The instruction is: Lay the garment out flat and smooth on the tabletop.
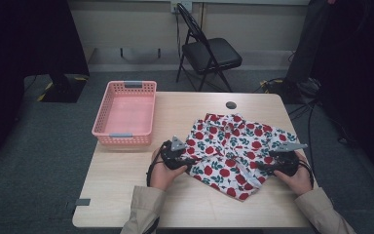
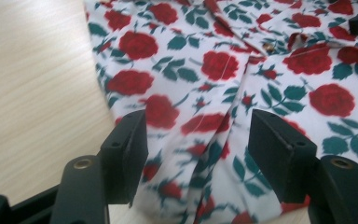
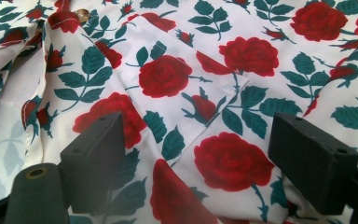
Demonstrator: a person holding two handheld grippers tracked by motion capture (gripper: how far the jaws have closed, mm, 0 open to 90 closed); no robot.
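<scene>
— On the tabletop [image 1: 126,195], right of the middle, lies the rose-print garment [image 1: 233,146], partly folded, between my two grippers. What worries you?

— Both jaws are standing wide open and they hold nothing. The left gripper [image 2: 198,140] has only loose cloth under its gap, and the right gripper [image 3: 196,154] hovers over a folded flap. If I close on the top layer alone, I think the layer below will slide and the fold will come apart.

— Anything else?

— The fabric looks thin and slippery. If my two hands pull unevenly, the piece could twist or bunch. The near edge also lies close to the front of the tabletop, so a careless drag may pull it over.

— Which way does it point?

— As I judge it from the high view, the long axis runs across the tabletop, from left to right, a little slanted. I cannot tell which end is the collar. The pink basket [image 1: 125,114] stands well apart, at the left.
</scene>
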